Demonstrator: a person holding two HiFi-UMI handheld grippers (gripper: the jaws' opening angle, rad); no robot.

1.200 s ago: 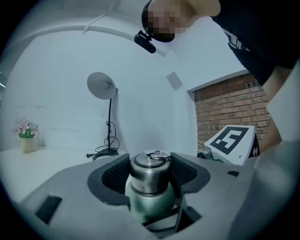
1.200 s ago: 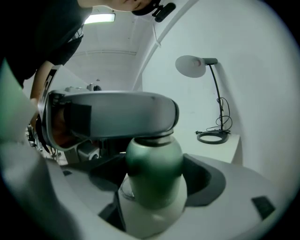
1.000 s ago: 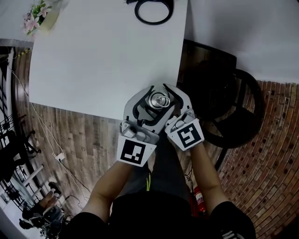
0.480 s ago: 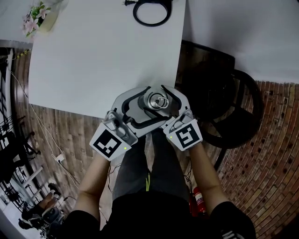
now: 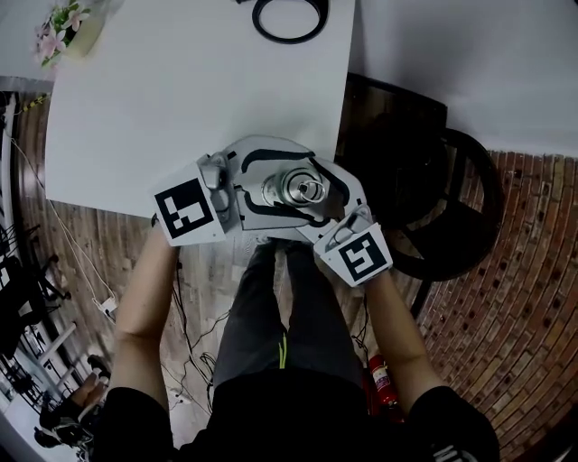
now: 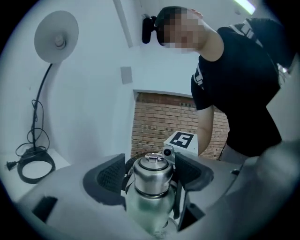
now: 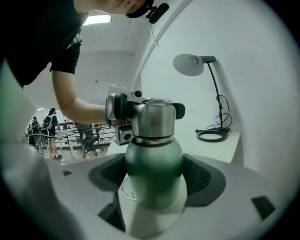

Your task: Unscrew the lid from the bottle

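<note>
A green bottle (image 7: 153, 171) with a steel lid (image 5: 302, 189) is held up over the near edge of the white table (image 5: 181, 99). My right gripper (image 7: 154, 176) comes from the lower right, its marker cube (image 5: 361, 255) toward me, and is shut on the bottle's green body. My left gripper (image 6: 150, 176) reaches in from the left, its marker cube (image 5: 185, 212) on that side. Its jaws stand wide on either side of the lid (image 6: 151, 176), and a narrow gap shows beside the lid. The bottle's base is hidden.
A black ring-shaped lamp base (image 5: 289, 18) with its cord lies at the table's far edge, and the lamp head (image 6: 56, 40) hangs above it. Flowers (image 5: 68, 27) sit at the far left corner. A dark chair (image 5: 433, 207) stands right of the table.
My left gripper has swung round the bottle from the near side to the left, and its jaws stand wider off the lid. The right gripper and bottle have barely shifted.
</note>
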